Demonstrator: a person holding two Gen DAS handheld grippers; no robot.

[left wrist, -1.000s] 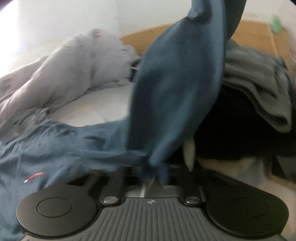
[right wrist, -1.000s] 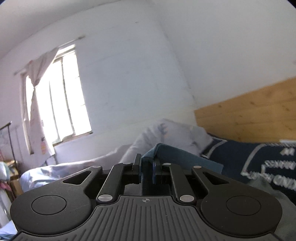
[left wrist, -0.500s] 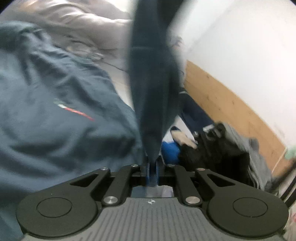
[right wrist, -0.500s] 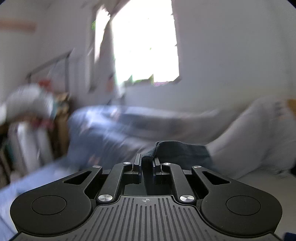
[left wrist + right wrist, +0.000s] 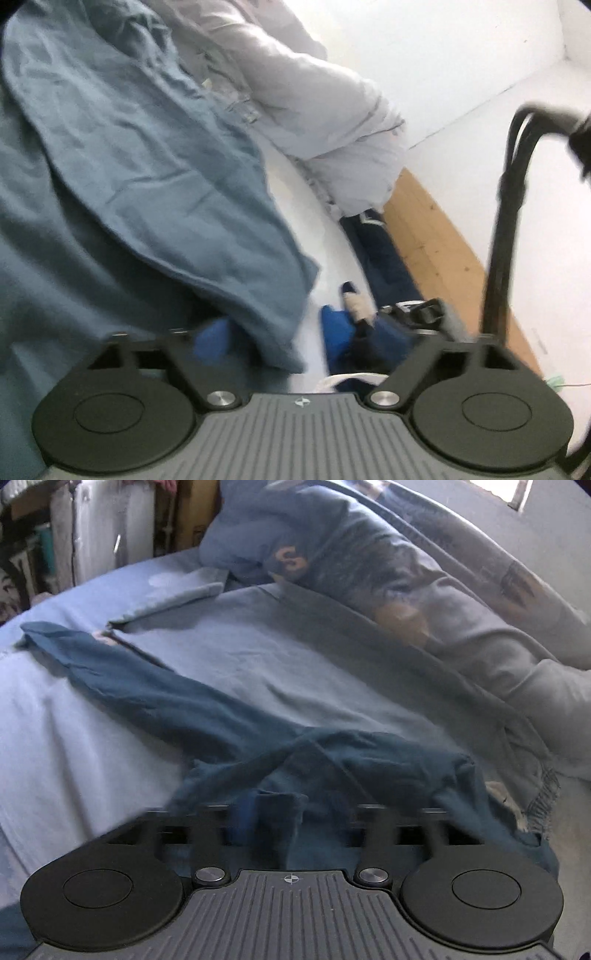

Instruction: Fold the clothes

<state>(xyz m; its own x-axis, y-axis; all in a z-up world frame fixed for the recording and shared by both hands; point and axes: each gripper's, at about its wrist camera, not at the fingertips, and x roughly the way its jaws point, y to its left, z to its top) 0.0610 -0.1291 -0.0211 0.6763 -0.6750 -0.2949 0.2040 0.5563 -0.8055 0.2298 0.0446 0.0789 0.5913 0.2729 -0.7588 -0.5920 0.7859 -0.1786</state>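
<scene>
Left gripper (image 5: 295,343), fingers spread and released, hovers over the blue garment (image 5: 129,192) on the bed (image 5: 295,206). Right gripper (image 5: 291,812) likewise spread over its rumpled sleeve (image 5: 147,698); folding now could trap those wrinkles.

I counted one teal-blue garment (image 5: 207,716) spread on one pale blue sheet (image 5: 66,746), one grey quilt (image 5: 314,110) bunched beside it, one printed pillow (image 5: 280,542), one wooden headboard (image 5: 436,236), and my own two grippers: left (image 5: 299,343), right (image 5: 291,812)
</scene>
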